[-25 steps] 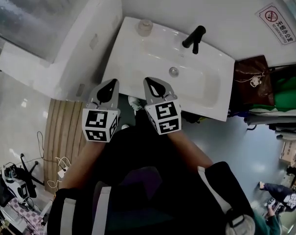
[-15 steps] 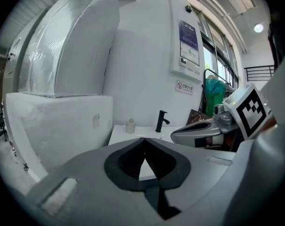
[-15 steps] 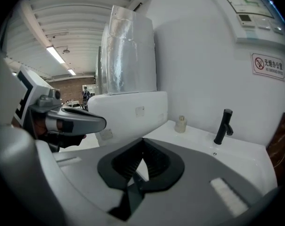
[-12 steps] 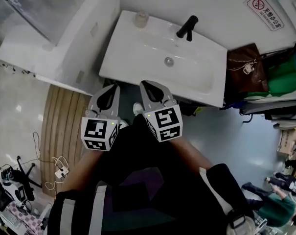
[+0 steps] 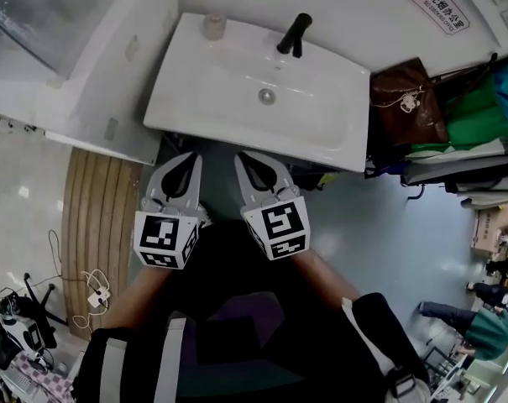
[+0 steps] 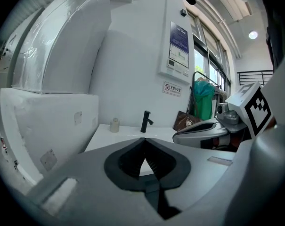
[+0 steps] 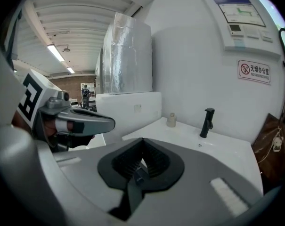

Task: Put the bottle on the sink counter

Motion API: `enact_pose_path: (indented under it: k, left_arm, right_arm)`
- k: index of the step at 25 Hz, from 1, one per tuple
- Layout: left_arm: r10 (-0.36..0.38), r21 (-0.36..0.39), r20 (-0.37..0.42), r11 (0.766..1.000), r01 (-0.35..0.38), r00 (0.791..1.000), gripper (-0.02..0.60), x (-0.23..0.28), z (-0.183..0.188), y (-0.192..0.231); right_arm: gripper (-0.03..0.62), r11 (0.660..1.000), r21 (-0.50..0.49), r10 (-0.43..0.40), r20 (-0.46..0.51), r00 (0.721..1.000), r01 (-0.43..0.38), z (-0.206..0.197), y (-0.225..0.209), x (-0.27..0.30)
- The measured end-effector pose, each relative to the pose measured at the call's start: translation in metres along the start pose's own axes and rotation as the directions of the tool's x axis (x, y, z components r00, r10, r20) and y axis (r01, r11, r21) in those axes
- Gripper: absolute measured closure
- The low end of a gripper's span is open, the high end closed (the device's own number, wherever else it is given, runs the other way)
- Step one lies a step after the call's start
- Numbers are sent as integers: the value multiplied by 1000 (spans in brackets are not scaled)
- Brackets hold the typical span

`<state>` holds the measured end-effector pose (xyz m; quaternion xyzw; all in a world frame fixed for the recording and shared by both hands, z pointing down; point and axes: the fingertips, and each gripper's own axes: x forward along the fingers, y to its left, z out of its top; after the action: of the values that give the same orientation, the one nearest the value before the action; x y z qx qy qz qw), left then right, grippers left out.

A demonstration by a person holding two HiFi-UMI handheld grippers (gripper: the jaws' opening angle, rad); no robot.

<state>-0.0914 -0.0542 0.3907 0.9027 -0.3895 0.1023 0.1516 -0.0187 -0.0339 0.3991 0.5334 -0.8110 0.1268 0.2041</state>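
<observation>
Pictured at eleven o'clock on the sink counter [image 5: 174, 99]: the bottle [image 5: 213, 26], upright. Held at six o'clock, well apart from it: left gripper [image 5: 189, 159] and right gripper [image 5: 245, 159], both pressed together, empty. Placing seemingly done; calls next only for staying clear.

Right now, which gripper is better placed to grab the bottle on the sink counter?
Left, probably: the bottle sits at the sink counter's back left corner, nearer the left gripper. Both grippers are shut, empty.
</observation>
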Motion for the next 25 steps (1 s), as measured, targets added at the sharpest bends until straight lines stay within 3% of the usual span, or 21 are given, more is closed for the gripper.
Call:
enact_pose_path:
  k: [7, 25]
  left_arm:
    - [22, 29, -18, 999, -22, 1000, 580, 2, -4, -50]
    - [176, 41, -54, 984, -174, 983, 580, -35, -39, -165]
  right_arm:
    - [592, 1000, 26, 9, 19, 1000, -9, -21, -26, -44]
    - [592, 983, -11, 185, 81, 979, -184, -67, -35, -146]
